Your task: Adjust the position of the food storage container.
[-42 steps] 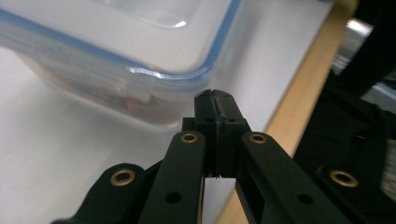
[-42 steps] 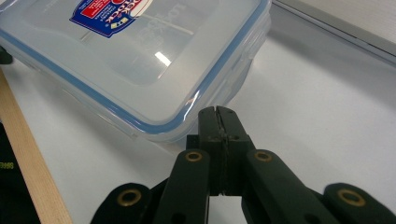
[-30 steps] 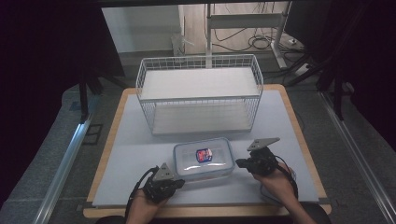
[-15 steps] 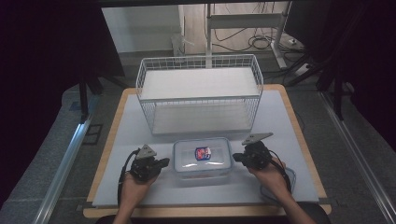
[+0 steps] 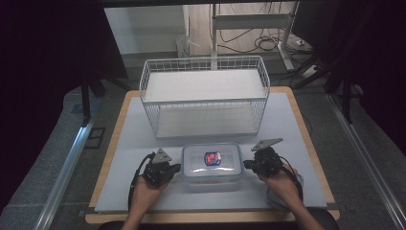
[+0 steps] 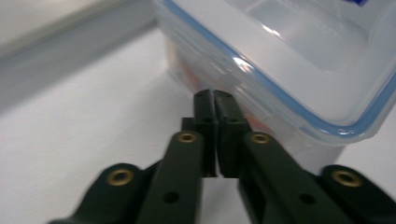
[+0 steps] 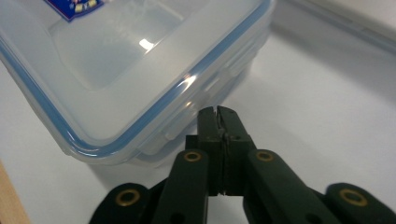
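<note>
A clear plastic container [image 5: 211,162] with a blue-rimmed lid and a small label lies on the white mat near the front. My left gripper [image 5: 178,167] points at its left side; in the left gripper view the tips [image 6: 214,93] touch or nearly touch the container wall [image 6: 289,60]. My right gripper [image 5: 245,164] points at its right side, tips [image 7: 217,109] against the wall below the lid [image 7: 116,70]. Both pairs of jaws have just been opening a crack. Only a hairline slit shows and nothing is between them.
A white wire basket [image 5: 205,96] stands behind the container on the mat [image 5: 134,139], its open front facing me. The wooden table edge [image 5: 103,167] frames the mat. Cables trail from both grippers along the forearms at the front.
My left gripper left the container's front left corner, swung out to the left and farther back, and has come in to the left wall. The right gripper has barely moved.
</note>
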{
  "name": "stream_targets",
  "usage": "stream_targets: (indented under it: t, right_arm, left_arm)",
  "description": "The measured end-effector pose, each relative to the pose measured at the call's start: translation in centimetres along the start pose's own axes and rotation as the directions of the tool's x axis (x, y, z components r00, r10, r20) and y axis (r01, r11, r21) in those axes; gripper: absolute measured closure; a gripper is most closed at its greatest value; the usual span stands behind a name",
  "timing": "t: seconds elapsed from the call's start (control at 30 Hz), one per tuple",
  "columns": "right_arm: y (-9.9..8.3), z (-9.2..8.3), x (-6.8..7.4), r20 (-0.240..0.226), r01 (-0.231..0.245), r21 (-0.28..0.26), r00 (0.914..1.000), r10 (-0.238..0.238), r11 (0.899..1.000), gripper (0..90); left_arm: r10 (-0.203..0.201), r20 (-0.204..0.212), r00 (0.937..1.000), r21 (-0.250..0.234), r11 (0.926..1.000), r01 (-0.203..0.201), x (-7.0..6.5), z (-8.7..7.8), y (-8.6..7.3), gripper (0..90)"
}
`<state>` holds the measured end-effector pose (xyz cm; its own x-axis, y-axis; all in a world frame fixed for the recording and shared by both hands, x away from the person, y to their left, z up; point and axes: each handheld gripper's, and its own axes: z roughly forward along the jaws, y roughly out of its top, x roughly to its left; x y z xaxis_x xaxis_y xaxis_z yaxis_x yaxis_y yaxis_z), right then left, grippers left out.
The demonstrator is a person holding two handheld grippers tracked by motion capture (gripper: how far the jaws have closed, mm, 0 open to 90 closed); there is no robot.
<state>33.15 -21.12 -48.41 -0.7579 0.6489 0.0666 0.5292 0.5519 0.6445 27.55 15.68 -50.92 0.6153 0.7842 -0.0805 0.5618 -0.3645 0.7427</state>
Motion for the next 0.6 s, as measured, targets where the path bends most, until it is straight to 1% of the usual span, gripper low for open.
stream_targets:
  t: [0.03,0.07,0.1,0.13,0.17,0.2,0.23,0.27,0.3,0.33,0.37,0.4,0.43,0.47,0.5,0.57,0.6]
  right_arm:
    - [0.0,-0.4,0.0,-0.003,0.000,-0.012,1.0000,0.000,1.000,82.2]
    - [-0.1,-0.8,-0.1,-0.008,0.002,-0.029,1.0000,-0.003,1.000,80.0]
    - [-0.3,-1.2,-0.2,-0.008,0.010,-0.048,0.9999,-0.010,0.999,76.5]
    - [-0.3,-1.2,-0.2,-0.008,0.010,-0.048,0.9999,-0.010,0.999,76.5]
    - [-0.8,-1.9,-0.2,-0.010,0.022,-0.082,0.9997,-0.023,0.996,65.5]
    - [-1.0,-2.3,-0.2,-0.005,0.025,-0.100,0.9997,-0.026,0.995,59.0]
    - [-1.2,-2.6,-0.1,0.004,0.028,-0.116,0.9996,-0.028,0.993,52.9]
    - [-1.4,-2.8,-0.1,0.014,0.034,-0.131,0.9994,-0.033,0.991,47.5]
    - [-1.6,-3.0,0.0,0.020,0.041,-0.145,0.9991,-0.038,0.989,42.1]
    - [-1.7,-3.2,0.1,0.024,0.044,-0.160,0.9989,-0.041,0.986,36.5]
    - [-1.9,-3.3,0.2,0.021,0.048,-0.170,0.9988,-0.045,0.984,31.5]
    - [-1.9,-3.3,0.2,0.021,0.048,-0.170,0.9988,-0.045,0.984,31.5]
    - [-2.1,-3.4,0.4,0.010,0.054,-0.170,0.9985,-0.053,0.984,24.2]
    - [-2.2,-3.4,0.5,0.014,0.059,-0.165,0.9983,-0.057,0.984,21.5]
    - [-2.3,-3.4,0.5,0.021,0.066,-0.159,0.9978,-0.063,0.985,20.5]
    - [-2.4,-3.4,0.5,0.022,0.074,-0.155,0.9972,-0.072,0.985,20.1]
    - [-2.3,-3.3,0.4,0.018,0.068,-0.153,0.9977,-0.066,0.986,19.1]
  left_arm:
    - [0.001,-0.022,0.9998,-0.013,0.9999,-0.001,0.0,-0.5,-0.1,78.3]
    - [0.001,-0.022,0.9998,-0.013,0.9999,-0.001,0.0,-0.5,-0.1,71.5]
    - [-0.003,-0.044,0.9990,-0.036,0.9993,0.001,0.1,-1.5,-0.4,63.2]
    - [-0.003,-0.044,0.9990,-0.036,0.9993,0.001,0.1,-1.5,-0.4,55.1]
    - [-0.003,-0.053,0.9986,-0.042,0.9991,0.001,0.1,-1.9,-0.6,48.6]
    - [-0.004,-0.062,0.9981,-0.054,0.9985,0.000,0.0,-2.5,-1.2,40.8]
    - [-0.004,-0.062,0.9981,-0.054,0.9985,0.000,0.0,-2.5,-1.2,32.3]
    - [-0.002,-0.083,0.9966,-0.048,0.9988,-0.002,-0.2,-2.8,-1.7,24.5]
    - [0.000,-0.096,0.9954,-0.041,0.9991,-0.004,-0.3,-3.0,-1.9,17.6]
    - [0.002,-0.100,0.9950,-0.033,0.9994,-0.005,-0.3,-3.1,-2.0,11.7]
    - [0.002,-0.100,0.9950,-0.033,0.9994,-0.005,-0.3,-3.1,-2.0,8.3]
    - [0.001,-0.098,0.9952,-0.031,0.9995,-0.004,-0.3,-3.2,-2.1,8.3]
    - [-0.012,-0.084,0.9964,-0.037,0.9993,0.008,-0.2,-3.3,-2.1,4.4]
    - [-0.020,-0.074,0.9971,-0.044,0.9989,0.017,-0.1,-3.4,-2.1,3.9]
    - [-0.029,-0.066,0.9974,-0.049,0.9985,0.025,0.0,-3.3,-2.1,3.9]
    - [-0.034,-0.063,0.9974,-0.047,0.9984,0.032,0.1,-3.3,-2.2,4.1]
    - [-0.033,-0.068,0.9972,-0.042,0.9987,0.030,0.1,-3.2,-2.2,4.4]
